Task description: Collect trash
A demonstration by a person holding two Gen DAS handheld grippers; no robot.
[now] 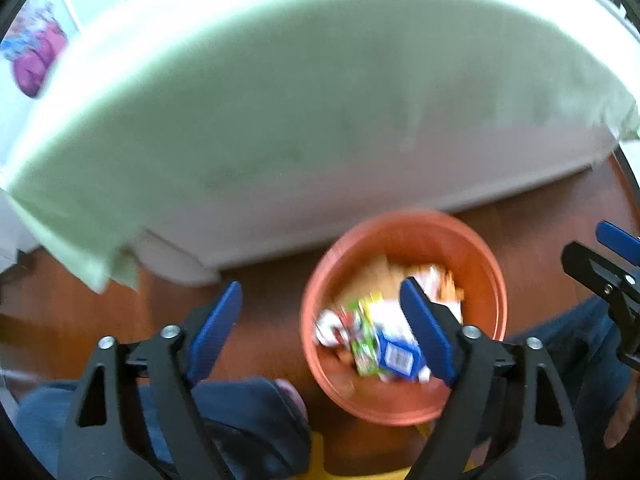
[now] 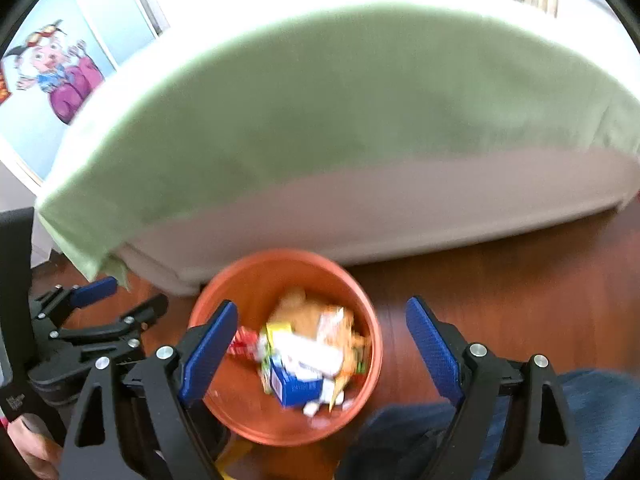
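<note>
An orange bin point(image 1: 476, 248) stands on the wooden floor below me and holds several pieces of trash point(image 1: 384, 340): wrappers, a green packet, a blue and white carton. My left gripper point(image 1: 320, 320) is open and empty above the bin's left side. In the right wrist view the bin point(image 2: 248, 280) and its trash point(image 2: 308, 360) lie between my fingers. My right gripper point(image 2: 320, 340) is open and empty over the bin. The left gripper also shows at the left of the right wrist view point(image 2: 120, 296). The frames are blurred.
A bed with a green cover point(image 2: 340, 128) and white side point(image 2: 400, 208) stands just beyond the bin. The person's jeans-clad legs point(image 1: 240, 408) are at the bottom. A wardrobe door with a cartoon picture point(image 2: 60, 76) is at far left. Brown wooden floor point(image 2: 520, 272) surrounds the bin.
</note>
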